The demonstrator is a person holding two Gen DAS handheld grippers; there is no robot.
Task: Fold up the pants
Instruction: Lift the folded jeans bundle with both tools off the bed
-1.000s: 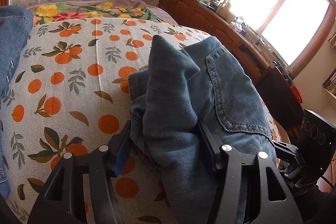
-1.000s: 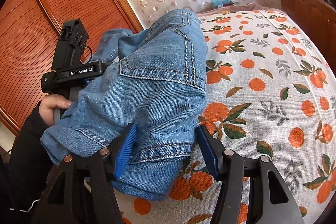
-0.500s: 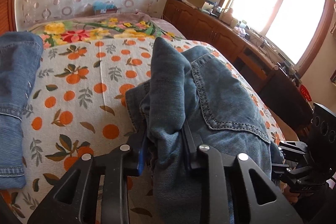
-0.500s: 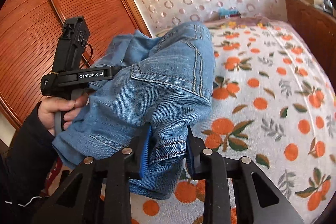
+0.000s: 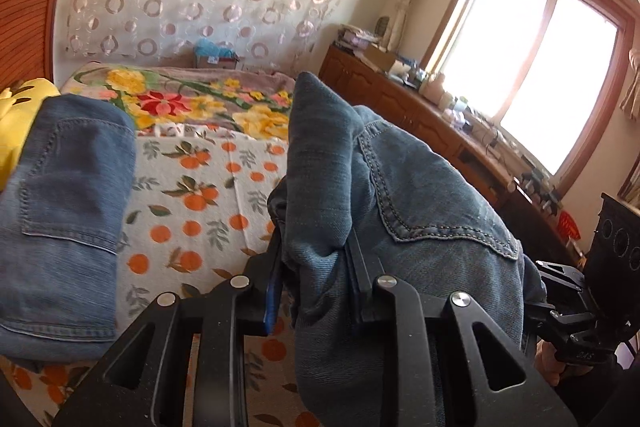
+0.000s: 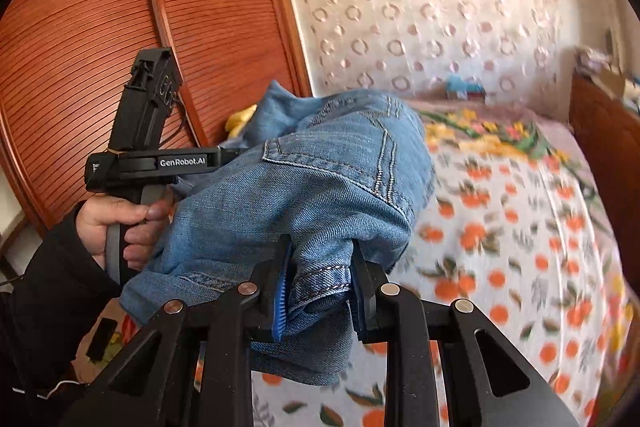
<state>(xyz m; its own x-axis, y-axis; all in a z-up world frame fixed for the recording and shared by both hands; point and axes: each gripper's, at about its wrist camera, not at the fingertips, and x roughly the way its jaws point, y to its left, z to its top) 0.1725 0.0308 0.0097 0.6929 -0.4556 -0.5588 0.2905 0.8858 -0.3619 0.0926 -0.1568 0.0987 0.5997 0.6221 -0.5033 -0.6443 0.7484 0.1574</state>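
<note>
Both claws just clamped down: left claw and right claw each pinching a bunch of the jeans, now lifted off the orange-print bed. I'm ready to fold.

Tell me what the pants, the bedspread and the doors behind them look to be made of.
Pants: blue denim, matte, with a twill weave and contrast stitched seams. Bedspread: seemingly woven cotton, matte, printed with oranges and leaves. Doors: apparently reddish wood, satin sheen, fine horizontal slats.
</note>
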